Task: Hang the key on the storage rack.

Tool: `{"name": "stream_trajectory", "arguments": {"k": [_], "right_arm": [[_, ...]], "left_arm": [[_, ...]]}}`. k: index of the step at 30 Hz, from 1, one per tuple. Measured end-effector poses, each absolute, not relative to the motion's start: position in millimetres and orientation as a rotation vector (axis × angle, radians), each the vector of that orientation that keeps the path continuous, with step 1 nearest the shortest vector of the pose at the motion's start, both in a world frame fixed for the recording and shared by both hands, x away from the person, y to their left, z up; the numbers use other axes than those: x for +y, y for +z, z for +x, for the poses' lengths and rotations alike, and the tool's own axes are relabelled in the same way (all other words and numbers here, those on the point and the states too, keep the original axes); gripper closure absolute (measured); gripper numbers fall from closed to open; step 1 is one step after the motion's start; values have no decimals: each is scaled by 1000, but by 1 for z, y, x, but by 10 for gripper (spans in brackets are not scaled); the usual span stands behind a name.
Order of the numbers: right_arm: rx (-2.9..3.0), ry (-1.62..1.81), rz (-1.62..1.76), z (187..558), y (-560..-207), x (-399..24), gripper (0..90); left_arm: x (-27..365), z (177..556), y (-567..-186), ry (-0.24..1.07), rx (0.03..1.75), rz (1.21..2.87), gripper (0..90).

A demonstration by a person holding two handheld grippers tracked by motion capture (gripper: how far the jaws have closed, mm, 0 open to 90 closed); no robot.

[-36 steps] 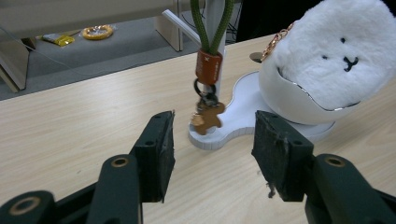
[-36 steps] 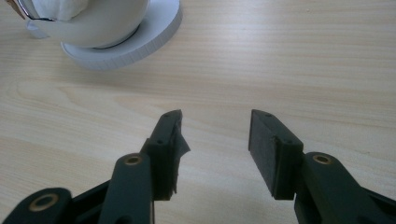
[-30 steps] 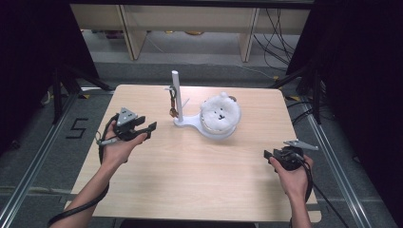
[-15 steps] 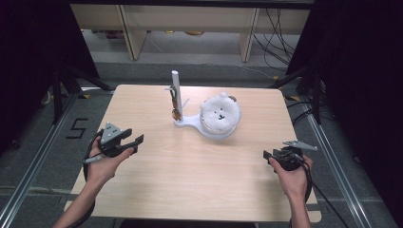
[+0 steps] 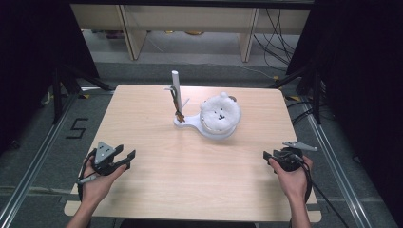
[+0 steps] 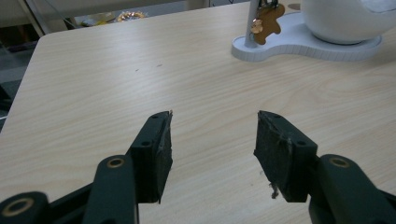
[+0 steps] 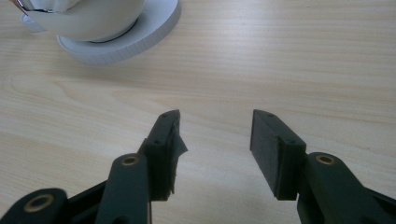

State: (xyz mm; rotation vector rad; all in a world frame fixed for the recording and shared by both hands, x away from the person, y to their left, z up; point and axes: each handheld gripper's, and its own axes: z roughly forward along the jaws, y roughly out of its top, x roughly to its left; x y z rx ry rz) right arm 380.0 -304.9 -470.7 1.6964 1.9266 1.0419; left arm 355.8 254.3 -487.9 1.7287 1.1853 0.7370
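Observation:
A white stand sits at the table's far middle, with an upright post and a round white bear-faced bowl on it. A small brown bear charm hangs low on the post. My left gripper hovers low over the near left of the table, well short of the stand. Its jaws have just been opening and stand open in the left gripper view with only bare wood between them. My right gripper rests at the near right, open and holding nothing, with the bowl's base ahead.
The wooden table has dark drapes on both sides. Shelving legs and cables stand on the floor behind the far edge. A "5" is marked on the floor at left. Metal rails run along both table sides.
My left hand has pulled back from near the stand toward the table's near left corner and dropped lower. The right hand has kept still.

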Motion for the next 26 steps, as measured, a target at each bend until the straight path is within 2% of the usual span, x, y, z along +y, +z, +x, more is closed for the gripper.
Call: {"name": "stream_trajectory", "arguments": {"k": [13, 26], "right_arm": [[1934, 1046, 1685, 381, -477, -302, 526], [1963, 1055, 1641, 381, -480, -304, 523]], "left_arm": [[261, 345, -519, 755, 1169, 1686, 423], [263, 343, -523, 761, 1150, 1649, 379]]}}
